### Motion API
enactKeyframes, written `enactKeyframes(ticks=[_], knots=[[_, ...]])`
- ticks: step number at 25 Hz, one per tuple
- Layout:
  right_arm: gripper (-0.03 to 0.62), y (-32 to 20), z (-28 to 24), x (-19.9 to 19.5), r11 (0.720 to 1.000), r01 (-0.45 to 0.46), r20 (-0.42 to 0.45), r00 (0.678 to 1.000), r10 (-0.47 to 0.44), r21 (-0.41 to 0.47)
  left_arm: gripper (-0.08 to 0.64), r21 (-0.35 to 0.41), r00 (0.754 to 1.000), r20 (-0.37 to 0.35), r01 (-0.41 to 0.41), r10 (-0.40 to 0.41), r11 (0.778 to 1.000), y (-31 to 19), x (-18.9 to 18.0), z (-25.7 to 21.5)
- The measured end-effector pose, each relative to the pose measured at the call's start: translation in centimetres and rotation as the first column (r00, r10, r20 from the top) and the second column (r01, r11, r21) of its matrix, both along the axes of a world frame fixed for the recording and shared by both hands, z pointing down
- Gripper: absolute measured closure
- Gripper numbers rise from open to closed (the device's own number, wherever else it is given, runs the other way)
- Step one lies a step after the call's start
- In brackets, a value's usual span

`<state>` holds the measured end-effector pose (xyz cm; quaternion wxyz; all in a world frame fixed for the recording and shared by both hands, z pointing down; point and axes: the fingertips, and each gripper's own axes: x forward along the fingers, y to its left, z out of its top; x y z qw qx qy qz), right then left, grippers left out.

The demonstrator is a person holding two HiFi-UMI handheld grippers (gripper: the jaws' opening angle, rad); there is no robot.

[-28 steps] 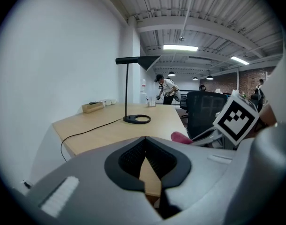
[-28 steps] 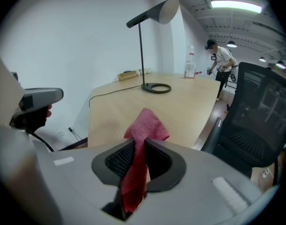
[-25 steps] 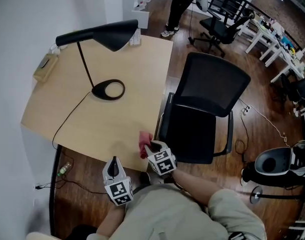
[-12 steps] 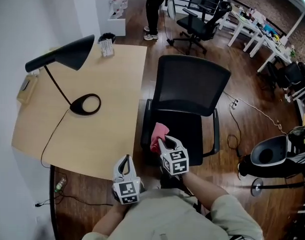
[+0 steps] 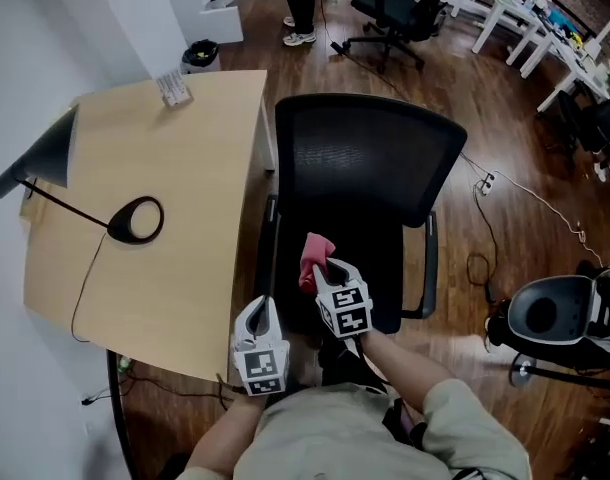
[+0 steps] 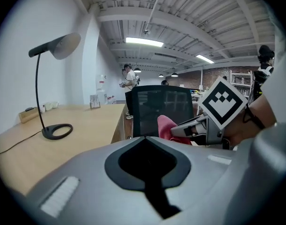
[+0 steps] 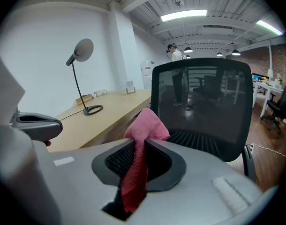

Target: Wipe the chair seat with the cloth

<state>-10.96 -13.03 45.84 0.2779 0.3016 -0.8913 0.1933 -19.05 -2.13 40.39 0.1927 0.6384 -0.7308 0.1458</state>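
Cloth point(image 5: 313, 253) pinched in right gripper point(image 5: 330, 267), bunched over front of chair seat point(image 5: 387, 268); contact with seat unclear. Left gripper point(image 5: 262, 306) jaws appear pressed together, empty, between desk point(image 5: 175, 268) and chair.

Open-plan office. Indicators: a light wooden desk point(image 5: 175, 198) with a desk lamp point(image 5: 45, 158), a black mesh-back swivel chair point(image 5: 370, 153), further swivel chairs point(image 5: 395, 13) and white tables point(image 5: 550, 28) behind (same room), and strip lights point(image 6: 144, 41) on an exposed ceiling.
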Motion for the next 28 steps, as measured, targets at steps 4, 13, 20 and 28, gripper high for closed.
enactKeyframes(ticks=[4, 13, 20, 28], knots=[[0.532, -4.4, 4.1, 0.1, 0.999, 0.028, -0.012, 1.000, -0.028, -0.039, 0.554, -0.003, 0.998, -0.029, 0.054, -0.054, 0.999, -4.3, 1.8, 2.2], [0.532, -7.8, 15.8, -4.6, 0.990, 0.091, -0.061, 0.993, -0.098, -0.105, 0.554, -0.070, 0.990, -0.086, 0.104, -0.110, 0.992, -7.7, 2.1, 11.6], [0.532, -9.3, 24.9, -8.8, 0.981, 0.105, -0.087, 0.989, -0.120, -0.164, 0.554, -0.120, 0.984, -0.113, 0.122, -0.136, 0.985, -9.1, 0.2, 17.5], [0.532, -11.4, 31.2, -13.0, 0.976, 0.076, -0.122, 0.987, -0.102, -0.202, 0.554, -0.118, 0.982, -0.135, 0.118, -0.134, 0.986, -9.1, 0.2, 20.3]])
